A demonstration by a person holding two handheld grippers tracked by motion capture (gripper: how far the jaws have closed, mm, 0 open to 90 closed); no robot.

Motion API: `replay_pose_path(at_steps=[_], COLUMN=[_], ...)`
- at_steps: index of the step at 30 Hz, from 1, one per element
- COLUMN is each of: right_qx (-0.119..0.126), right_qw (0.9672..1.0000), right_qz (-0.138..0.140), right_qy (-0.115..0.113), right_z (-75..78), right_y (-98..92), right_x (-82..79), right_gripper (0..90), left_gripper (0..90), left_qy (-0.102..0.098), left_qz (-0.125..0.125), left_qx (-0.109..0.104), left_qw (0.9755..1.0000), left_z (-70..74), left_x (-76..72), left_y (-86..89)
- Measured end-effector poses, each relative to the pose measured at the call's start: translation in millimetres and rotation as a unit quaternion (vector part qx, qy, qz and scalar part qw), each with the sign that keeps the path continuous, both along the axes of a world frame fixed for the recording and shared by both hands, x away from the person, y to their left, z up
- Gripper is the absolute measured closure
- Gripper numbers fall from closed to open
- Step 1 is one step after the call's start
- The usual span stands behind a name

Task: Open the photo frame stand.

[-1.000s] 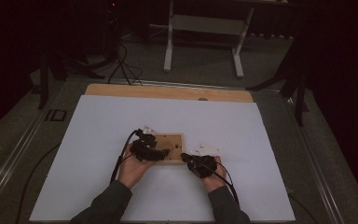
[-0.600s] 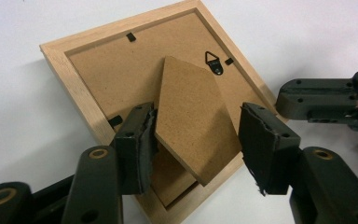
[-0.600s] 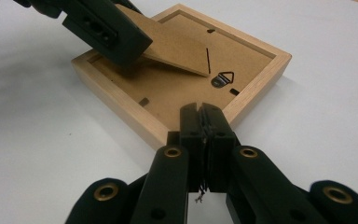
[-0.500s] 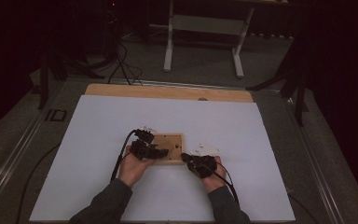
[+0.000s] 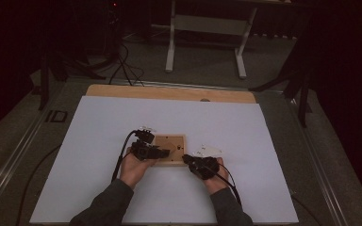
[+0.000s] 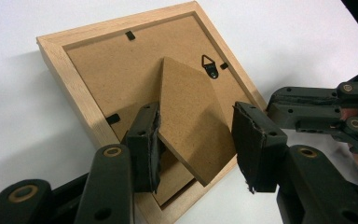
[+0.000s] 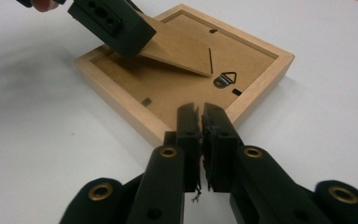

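A small rectangular picture frame of pale wood (image 5: 169, 149) is seen lying face down near the middle of the white-covered worktop (image 5: 99, 122), its brown fibreboard backing (image 6: 121, 70) turned upward. From that backing a brown fibreboard easel stand (image 6: 191, 116) is lifted at an angle, hinged near the small black metal hanging hook (image 6: 209, 66).

The left claw (image 6: 196, 135) is set astride the raised free end of the stand. Its jaws have just been closing, with the stand between them; one pad is against the stand's edge, while a gap is left at the other, so the stand is straddled and not yet pinched. The placement seems chosen so that the stand can be gripped and swung on its hinge.

The right claw (image 7: 201, 135) is held narrow, its jaws nearly together with nothing visibly between them, having just parted slightly. Its tips are placed at the near corner of the frame's wooden rim (image 7: 168, 135), probably to keep the frame from sliding or lifting while the stand is worked, though contact cannot be told for certain.
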State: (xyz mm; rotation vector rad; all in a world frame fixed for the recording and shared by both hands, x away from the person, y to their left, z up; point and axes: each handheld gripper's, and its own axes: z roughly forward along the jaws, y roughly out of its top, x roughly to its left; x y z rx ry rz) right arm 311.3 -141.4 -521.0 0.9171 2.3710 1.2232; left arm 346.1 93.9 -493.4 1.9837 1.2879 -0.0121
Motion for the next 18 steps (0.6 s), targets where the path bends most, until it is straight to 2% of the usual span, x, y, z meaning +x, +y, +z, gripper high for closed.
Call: replay_pose_path(at_steps=[9, 18], right_qx=[-0.002, 0.007], right_qw=[1.0000, 0.9999], right_qz=[0.001, -0.001], right_qy=[0.008, 0.009], right_z=[3.0, 12.6], right_y=[-2.3, -7.9], right_x=[2.1, 3.2], right_gripper=[76.2, 69.1], left_gripper=[54.2, 54.1], left_qy=[-0.015, -0.044], left_qz=[-0.003, -0.008], left_qx=[0.010, 0.025], left_qw=[0.9998, 0.9987], left_z=[0.0, 1.9], left_x=[-3.2, -10.3], left_y=[-1.5, -4.5])
